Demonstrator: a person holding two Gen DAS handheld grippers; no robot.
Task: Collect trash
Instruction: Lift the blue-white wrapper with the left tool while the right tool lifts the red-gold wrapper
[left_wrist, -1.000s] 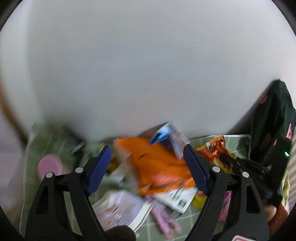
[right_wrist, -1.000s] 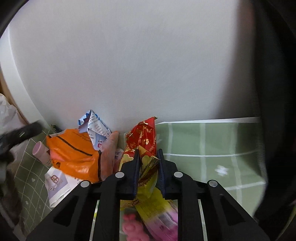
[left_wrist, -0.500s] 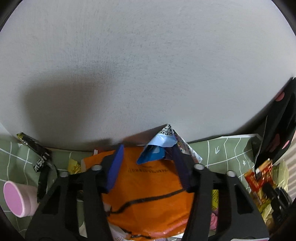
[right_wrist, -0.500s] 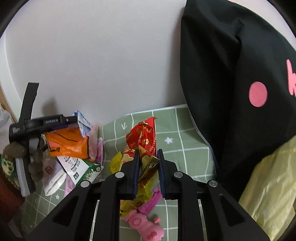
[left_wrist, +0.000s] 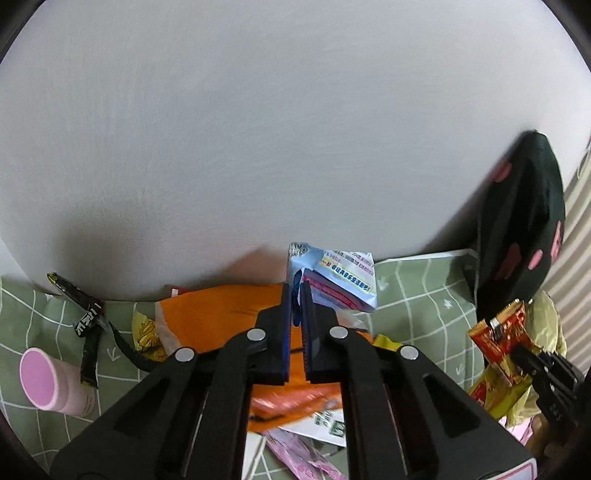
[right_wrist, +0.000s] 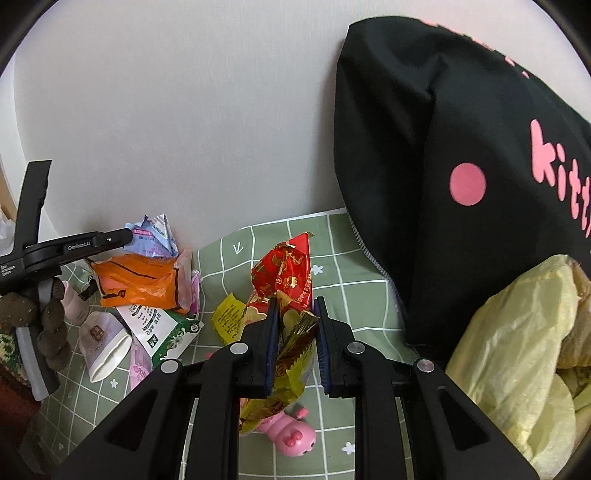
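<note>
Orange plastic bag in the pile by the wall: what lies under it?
Under the orange plastic bag a white-and-green printed packet sticks out at the near edge, with a pink wrapper below that. Whatever lies beneath the bag's middle is covered.

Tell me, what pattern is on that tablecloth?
Green tablecloth with a white grid; right wrist view.

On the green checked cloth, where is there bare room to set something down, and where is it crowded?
Bare cloth lies between the red snack bag in the right gripper and the black bag, back to the wall. The far-left pile is crowded: orange bag, blue-white wrapper in the left gripper, pink cup.
</note>
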